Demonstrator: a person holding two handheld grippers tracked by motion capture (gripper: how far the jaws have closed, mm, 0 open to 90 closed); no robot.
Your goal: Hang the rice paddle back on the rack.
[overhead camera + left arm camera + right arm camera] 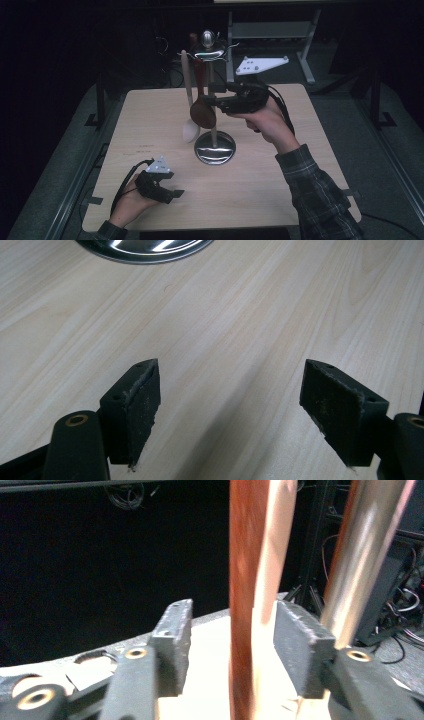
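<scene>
High view shows a light wooden counter (pixel 150 125) with a metal utensil stand (pixel 215 147) near its middle: a round shiny base, an upright pole and a hooked top. Two spoons hang from the top, a dark brown wooden spoon (pixel 202 112) with its bowl low beside the pole and a pale spoon (pixel 190 127) just to its left, bowl hanging a little lower. The right tool (pixel 214 97) is held level above the counter by the person's right hand (pixel 265 122), its tips at the brown spoon's handle, just above the bowl and close to the pole. Right gripper view looks along that tool's two black jaws: the reddish-brown handle (pixel 247 600) runs upright through the gap between them, with the pale spoon's handle right behind it and the shiny pole (pixel 362 555) off to the right. The jaws stand partly apart; a clear gap shows on the left side of the handle, so the pads do not press on it. The left tool (pixel 175 193) rests low at the near left part of the counter, well apart from the stand, in the person's left hand (pixel 132 200). Left gripper view shows its jaws spread wide over bare wood with nothing between them, the rim of the stand's base (pixel 145 250) at the top edge.
</scene>
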